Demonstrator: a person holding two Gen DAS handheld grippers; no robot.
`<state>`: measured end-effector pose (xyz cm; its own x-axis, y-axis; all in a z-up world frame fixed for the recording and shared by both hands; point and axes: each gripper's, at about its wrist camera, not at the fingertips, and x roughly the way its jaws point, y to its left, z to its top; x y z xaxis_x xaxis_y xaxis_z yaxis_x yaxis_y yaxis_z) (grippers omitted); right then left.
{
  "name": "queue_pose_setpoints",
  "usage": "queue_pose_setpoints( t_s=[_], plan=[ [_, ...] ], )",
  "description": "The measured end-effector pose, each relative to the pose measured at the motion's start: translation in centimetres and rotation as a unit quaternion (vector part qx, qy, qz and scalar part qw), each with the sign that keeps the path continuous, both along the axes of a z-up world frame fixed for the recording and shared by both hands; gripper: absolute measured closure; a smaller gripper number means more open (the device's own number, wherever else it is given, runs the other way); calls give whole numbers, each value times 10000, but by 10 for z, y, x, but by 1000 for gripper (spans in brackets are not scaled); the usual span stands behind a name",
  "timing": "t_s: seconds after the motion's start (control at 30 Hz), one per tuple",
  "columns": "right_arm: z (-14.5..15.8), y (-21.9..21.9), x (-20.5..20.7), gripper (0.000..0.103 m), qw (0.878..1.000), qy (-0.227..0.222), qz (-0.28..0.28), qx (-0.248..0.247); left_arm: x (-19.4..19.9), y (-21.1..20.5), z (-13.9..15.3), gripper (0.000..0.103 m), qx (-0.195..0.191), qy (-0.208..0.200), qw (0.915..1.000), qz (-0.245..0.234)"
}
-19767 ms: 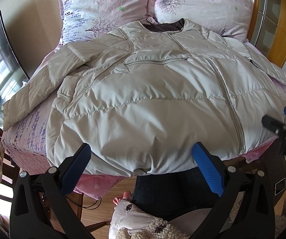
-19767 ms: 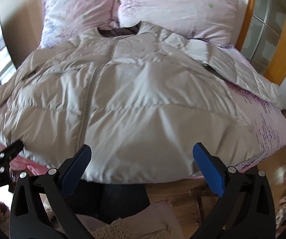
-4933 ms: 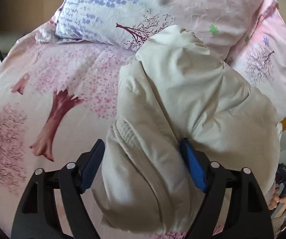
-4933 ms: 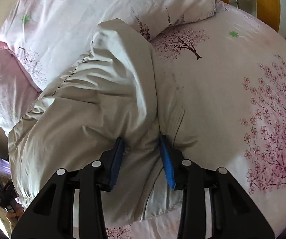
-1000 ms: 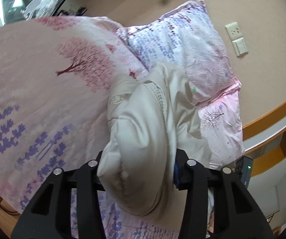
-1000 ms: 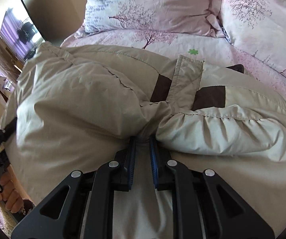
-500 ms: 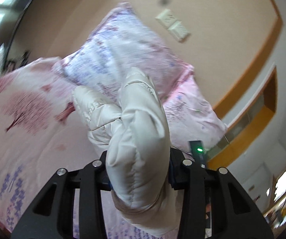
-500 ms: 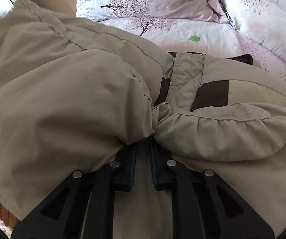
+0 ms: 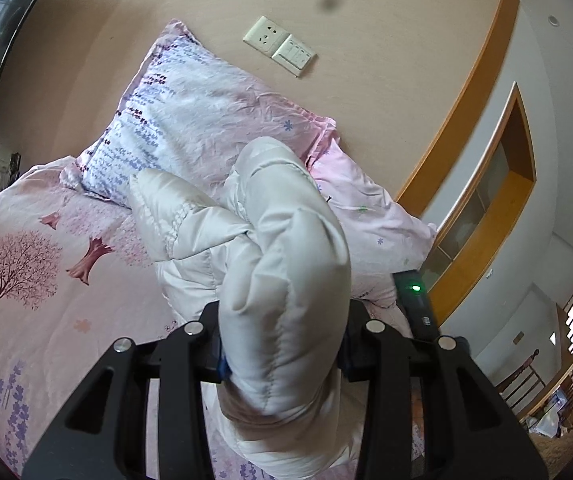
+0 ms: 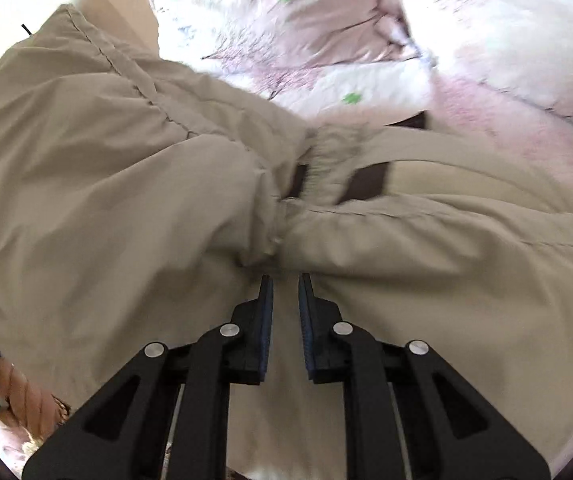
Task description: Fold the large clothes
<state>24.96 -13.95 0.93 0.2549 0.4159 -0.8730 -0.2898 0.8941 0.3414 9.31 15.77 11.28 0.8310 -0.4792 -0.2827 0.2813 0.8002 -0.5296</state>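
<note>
A beige padded jacket (image 9: pixel 286 280) is bunched into a thick roll above the bed. My left gripper (image 9: pixel 282 356) is shut on a fat fold of it and holds it lifted, so the jacket hides the fingertips. In the right wrist view the jacket (image 10: pixel 126 200) fills the frame, with its dark brown collar lining (image 10: pixel 366 180) showing. My right gripper (image 10: pixel 285 280) has its jaws a narrow gap apart, with jacket fabric running between them. The right view is blurred.
The bed has a pink sheet with tree prints (image 9: pixel 26 272). Two pillows (image 9: pixel 190 120) lean on the beige wall with its socket plate (image 9: pixel 278 46). A wooden headboard frame (image 9: pixel 466 92) curves at the right. The other gripper's device with a green light (image 9: pixel 414 300) shows beside the jacket.
My left gripper has lifted and tilted upward with the jacket fold. My right gripper's jaws have parted slightly and the jacket has shifted away from them.
</note>
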Motion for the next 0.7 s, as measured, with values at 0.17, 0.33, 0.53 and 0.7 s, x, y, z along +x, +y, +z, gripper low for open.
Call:
queue_pose_setpoints(
  t_s=[0.17,0.33,0.53,0.7],
  plan=[
    [-29,0,17,89,9991,335,-97,-228,0,-10,5,64,-1,-78,9999,-129],
    [-43,13,31,89,9984,448,-30,-339,-3,-33,13,63,93,-245,9989,-381],
    [-29,-6,19,89,9991,320,-96,272,-4,-64,22,62,142,-423,9963,-730],
    [1,-51,-13,83,9984,-311,-396,248,-4,-87,25,61,190,-492,9939,-966]
  ],
)
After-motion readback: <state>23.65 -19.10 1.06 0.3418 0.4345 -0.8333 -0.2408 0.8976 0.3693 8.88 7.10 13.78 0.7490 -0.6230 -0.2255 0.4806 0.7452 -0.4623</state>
